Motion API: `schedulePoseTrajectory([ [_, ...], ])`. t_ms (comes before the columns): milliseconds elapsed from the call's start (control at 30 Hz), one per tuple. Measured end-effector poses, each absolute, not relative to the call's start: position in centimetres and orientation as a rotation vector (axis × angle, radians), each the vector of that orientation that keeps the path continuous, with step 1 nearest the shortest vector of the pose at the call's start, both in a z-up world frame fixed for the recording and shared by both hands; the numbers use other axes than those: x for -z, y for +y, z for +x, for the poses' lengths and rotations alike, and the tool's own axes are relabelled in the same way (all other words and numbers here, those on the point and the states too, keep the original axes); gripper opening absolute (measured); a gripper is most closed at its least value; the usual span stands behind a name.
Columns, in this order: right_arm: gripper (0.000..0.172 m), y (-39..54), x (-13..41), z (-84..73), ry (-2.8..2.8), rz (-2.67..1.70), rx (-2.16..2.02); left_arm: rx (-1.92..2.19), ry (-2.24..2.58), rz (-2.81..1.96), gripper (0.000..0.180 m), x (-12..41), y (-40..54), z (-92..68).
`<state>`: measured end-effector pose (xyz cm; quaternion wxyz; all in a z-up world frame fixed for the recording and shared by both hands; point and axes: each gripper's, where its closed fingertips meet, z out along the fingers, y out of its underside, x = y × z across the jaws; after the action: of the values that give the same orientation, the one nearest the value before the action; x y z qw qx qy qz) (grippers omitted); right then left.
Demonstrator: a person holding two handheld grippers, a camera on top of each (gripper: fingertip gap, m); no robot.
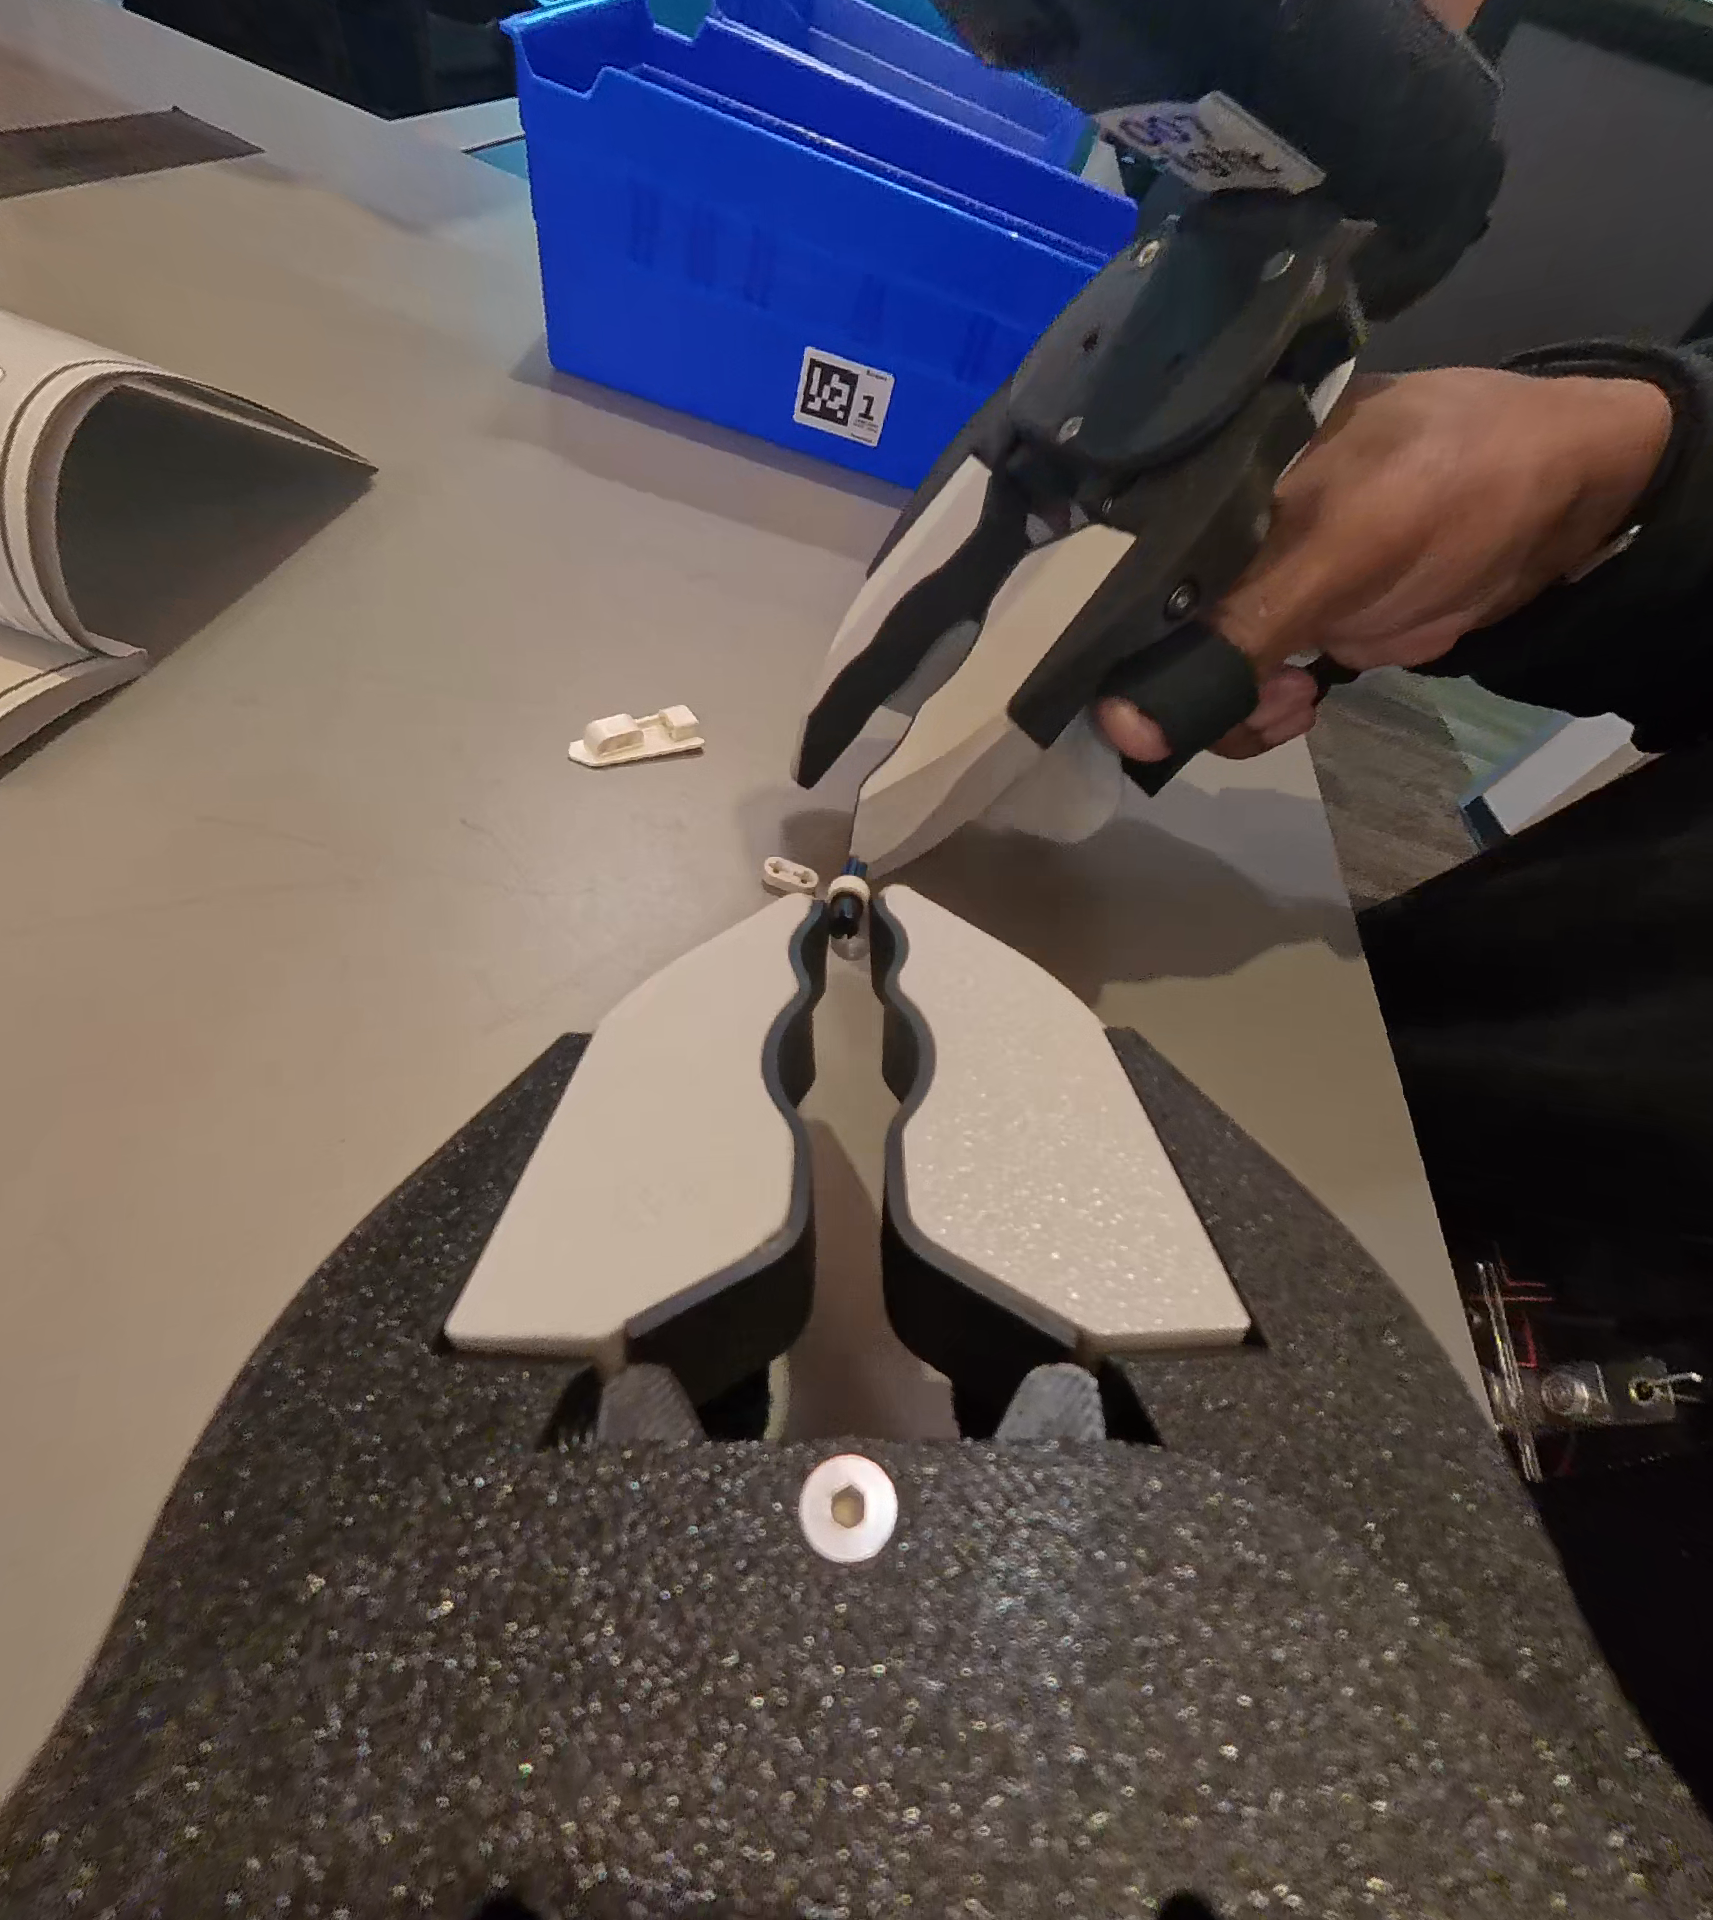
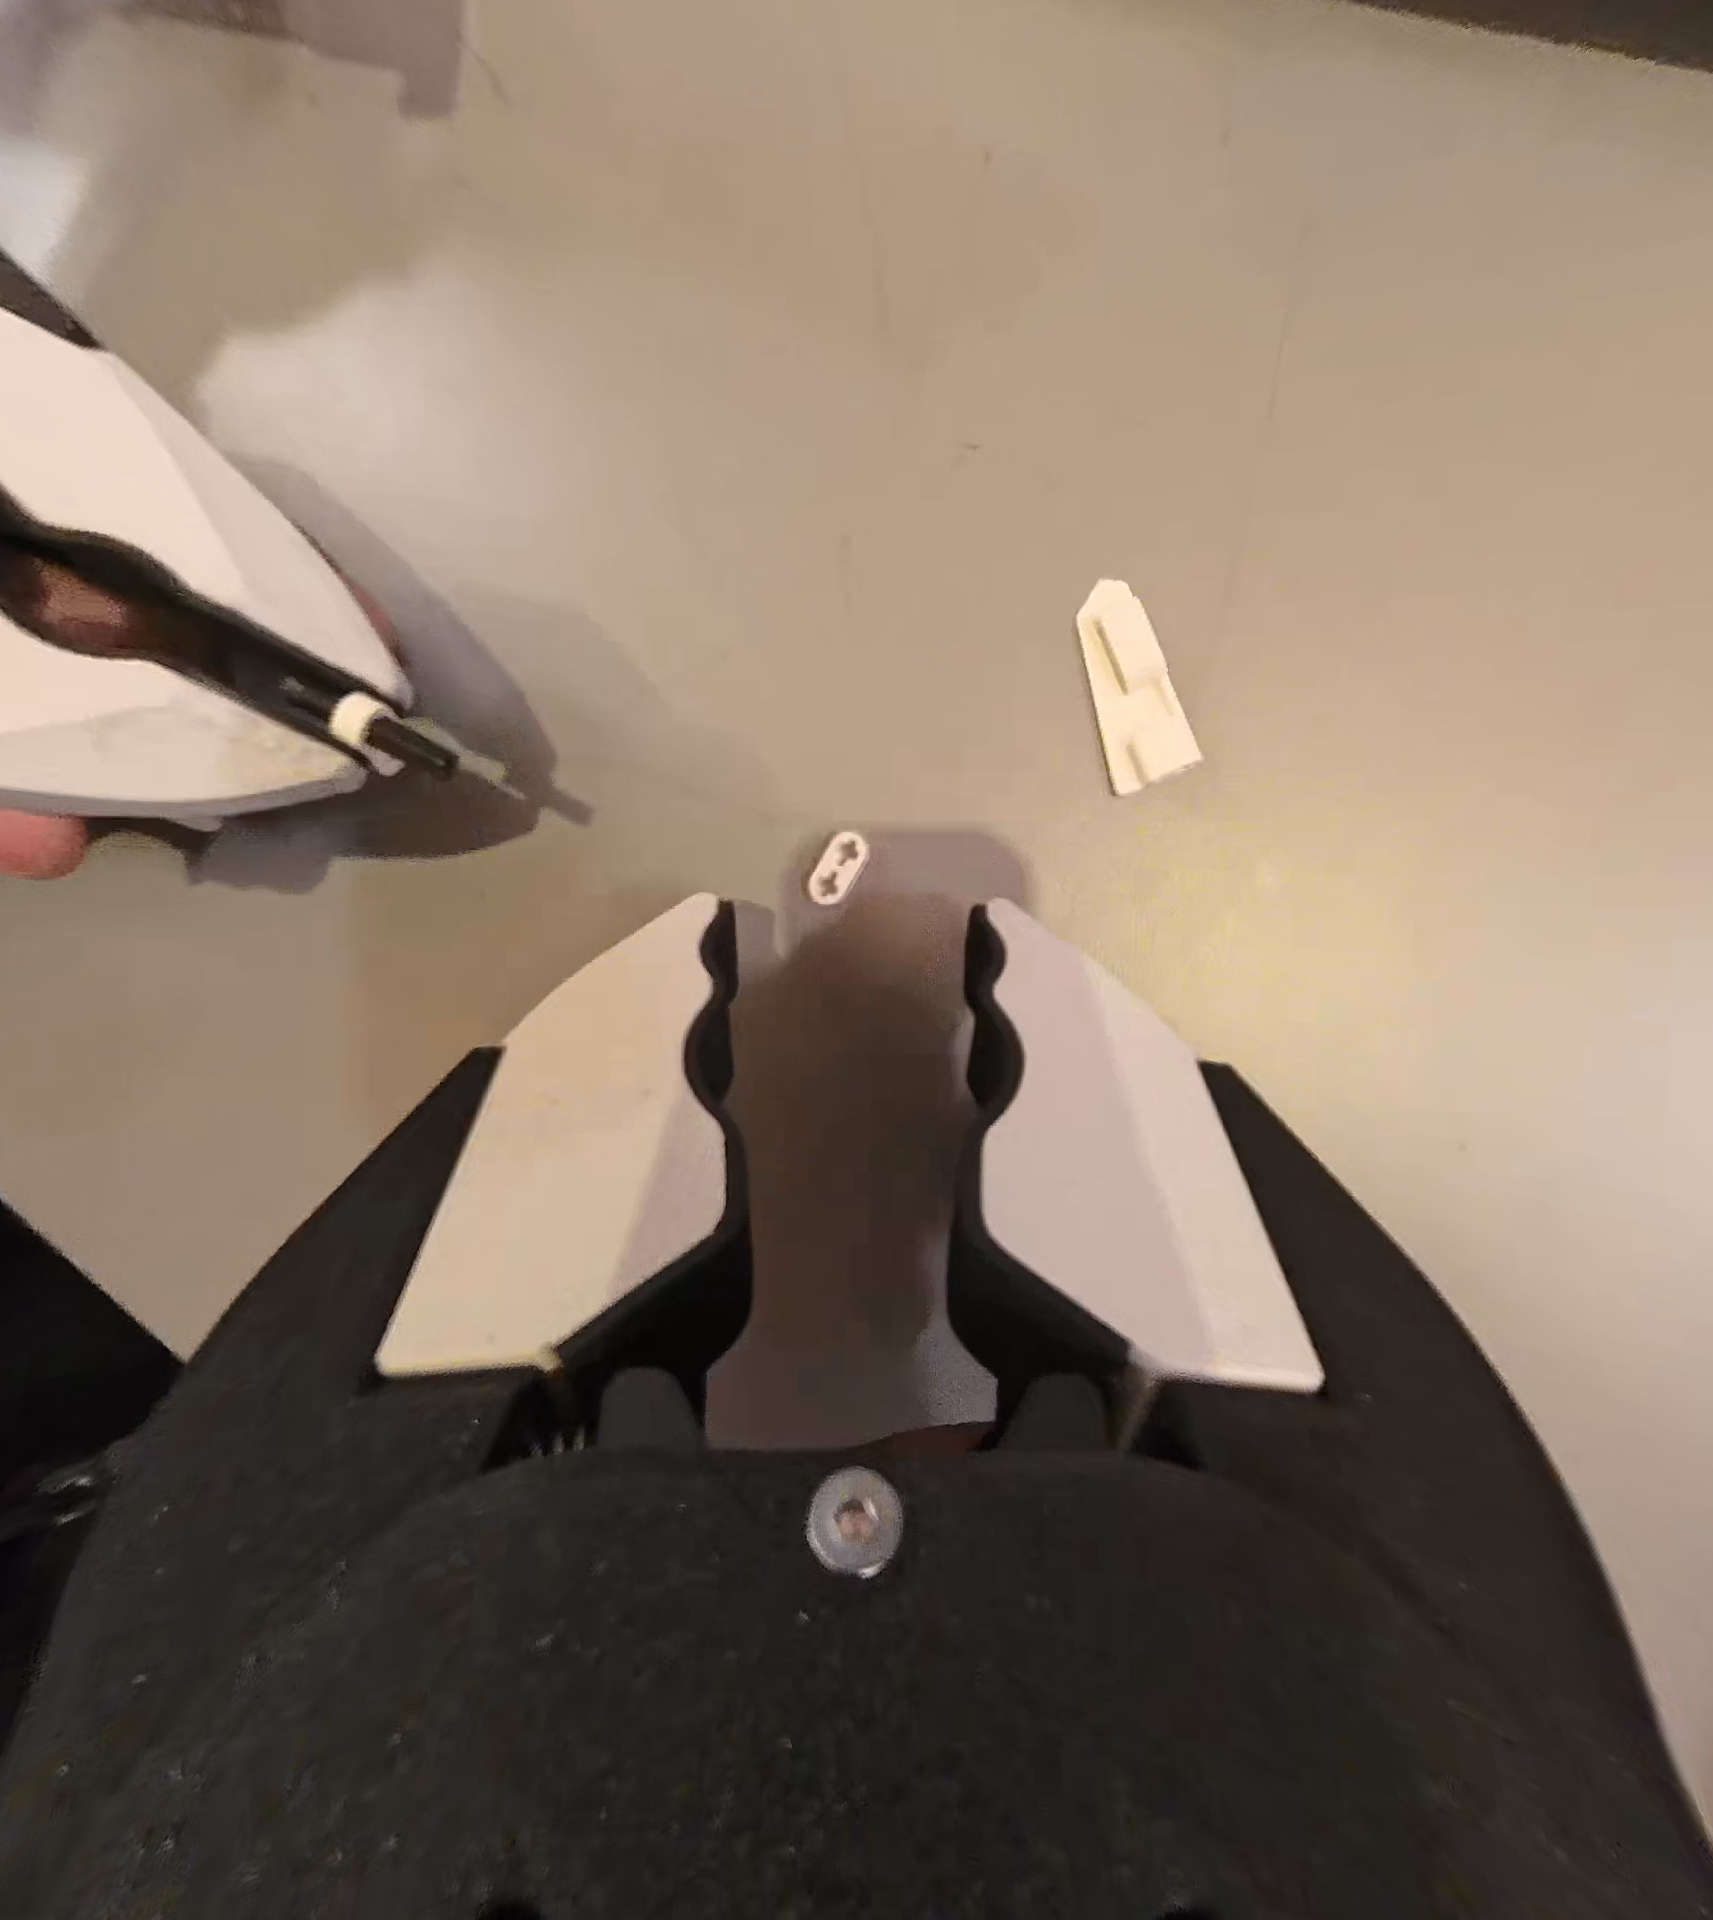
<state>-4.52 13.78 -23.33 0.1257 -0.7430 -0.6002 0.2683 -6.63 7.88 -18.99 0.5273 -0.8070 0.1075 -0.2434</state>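
My left gripper (image 1: 847, 909) is shut on a short black pin (image 1: 844, 914) that carries a white ring (image 1: 849, 894); the pin sticks out past the fingertips. The right wrist view shows the same grasp (image 2: 384, 732), with the ring (image 2: 353, 722) at the tips. My right gripper (image 2: 852, 914) is open and empty, its fingers pointing down at the grey table (image 2: 1039, 312). A small white two-hole link (image 2: 839, 864) lies flat on the table just ahead of its fingertips; it also shows in the left wrist view (image 1: 792, 875). In the left wrist view the right gripper (image 1: 847, 821) hovers just beyond the pin.
A flat white clip-like part (image 1: 636, 735) lies on the table farther off, also in the right wrist view (image 2: 1138, 691). A blue divided bin (image 1: 779, 260) stands at the back. An open booklet (image 1: 21, 540) lies at the left. The table's edge (image 1: 1351, 831) runs on the right.
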Motion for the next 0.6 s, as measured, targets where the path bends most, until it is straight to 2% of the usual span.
schedulePoseTrajectory([
  [300,0.024,13.9,24.8,-5.3,-1.848,-2.056,-0.539,0.568,0.252,-1.927,0.008,19.0,7.9,-6.7],
  [433,0.007,13.9,25.0,-5.2,-1.935,-1.961,-0.440,0.567,0.248,-1.924,0.007,18.9,7.9,-6.7],
  [600,0.008,14.0,24.9,-4.9,-2.071,-1.830,-0.390,0.576,0.240,-1.922,0.008,18.9,7.9,-6.8],
])
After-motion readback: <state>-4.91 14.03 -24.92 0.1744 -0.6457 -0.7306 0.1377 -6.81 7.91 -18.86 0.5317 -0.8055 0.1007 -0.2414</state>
